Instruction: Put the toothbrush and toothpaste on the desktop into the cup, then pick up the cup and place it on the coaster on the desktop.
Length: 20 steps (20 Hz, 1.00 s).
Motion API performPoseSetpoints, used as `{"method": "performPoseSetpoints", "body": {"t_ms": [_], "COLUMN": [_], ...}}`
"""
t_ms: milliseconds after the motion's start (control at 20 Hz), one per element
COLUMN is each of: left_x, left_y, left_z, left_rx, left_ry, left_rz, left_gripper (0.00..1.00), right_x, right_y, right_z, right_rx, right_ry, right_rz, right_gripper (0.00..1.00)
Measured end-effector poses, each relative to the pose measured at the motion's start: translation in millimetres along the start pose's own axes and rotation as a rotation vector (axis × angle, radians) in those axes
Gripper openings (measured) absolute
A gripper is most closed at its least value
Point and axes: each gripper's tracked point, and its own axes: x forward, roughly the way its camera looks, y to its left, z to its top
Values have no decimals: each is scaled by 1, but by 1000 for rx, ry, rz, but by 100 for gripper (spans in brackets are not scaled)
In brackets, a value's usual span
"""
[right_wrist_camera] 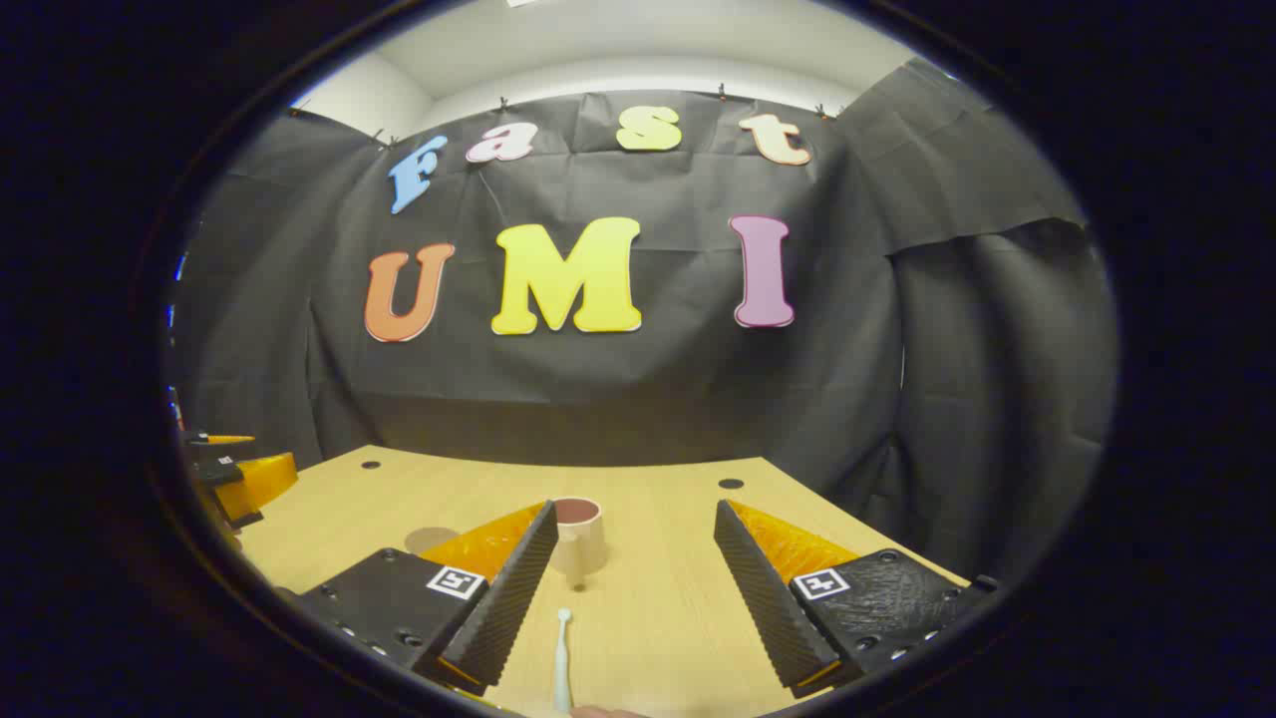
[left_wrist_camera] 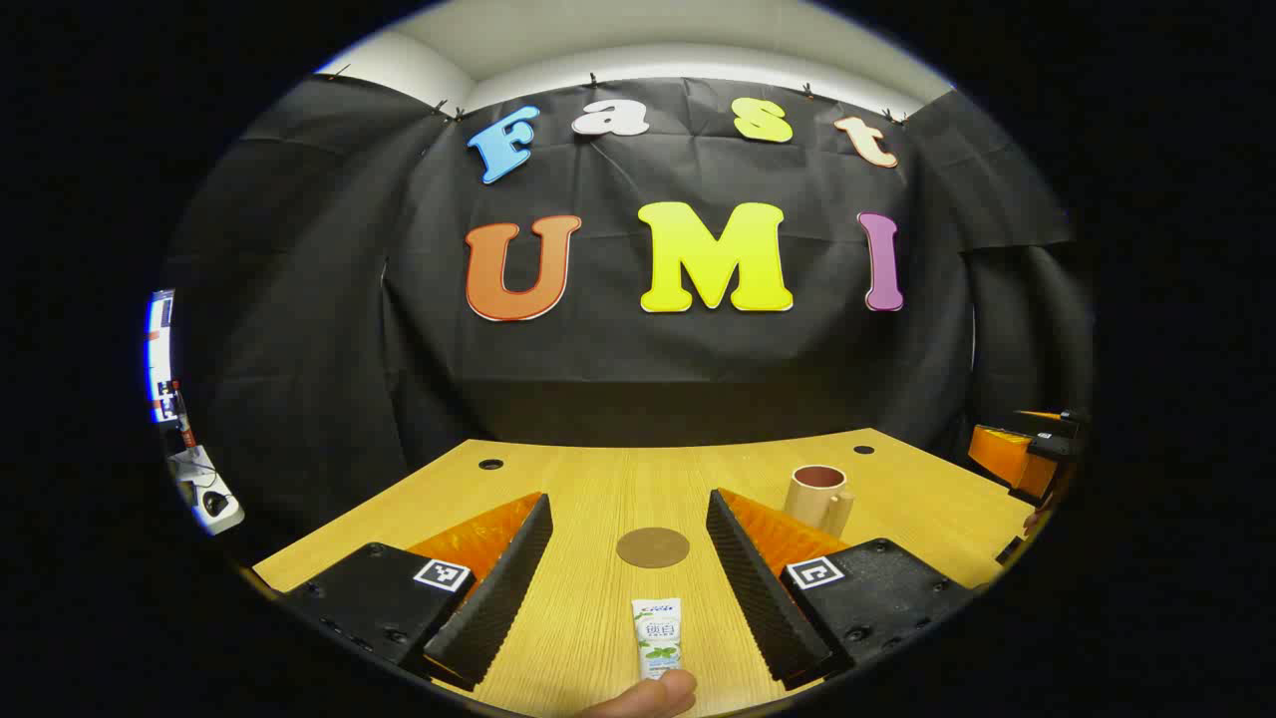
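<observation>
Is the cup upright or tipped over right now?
Upright. The cup stands on the desktop with its open mouth facing up, handle at its side; the right gripper view shows its rim level too.

The left claw (left_wrist_camera: pixel 629 570) is showing two long wedge-shaped fingers with ribbed, saw-toothed inner faces, each mounted on a black, grainy block. Each block is carrying a small white square tag printed with a black pattern, and small round screw heads are dotting the blocks' lower edges. Glossy orange panels with fine ridges are sitting behind the fingers. The right claw (right_wrist_camera: pixel 630 593) is looking the same in build: ribbed fingers, black textured blocks, a patterned white tag on each, screws along the rims, and orange ridged panels behind. A fingertip (left_wrist_camera: pixel 643 698) is peeking in at the bottom edge.
</observation>
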Motion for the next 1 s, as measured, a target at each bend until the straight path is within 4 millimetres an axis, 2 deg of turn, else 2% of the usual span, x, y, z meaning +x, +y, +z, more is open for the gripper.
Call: {"method": "performPoseSetpoints", "body": {"t_ms": [300,750,1000], "left_x": [6,4,5], "left_y": [6,1,1], "left_z": [-15,-11,-15], "left_rx": [-33,-31,-22], "left_ry": [47,32,28], "left_rz": [28,21,26], "left_gripper": [99,99,99], "right_x": [1,-1,6], "right_y": [-6,1,6], "right_z": [-3,3,-15], "right_rx": [-1,-32,-37], "right_ry": [10,-12,26], "right_rz": [-12,-2,10], "right_gripper": [95,96,96]}}
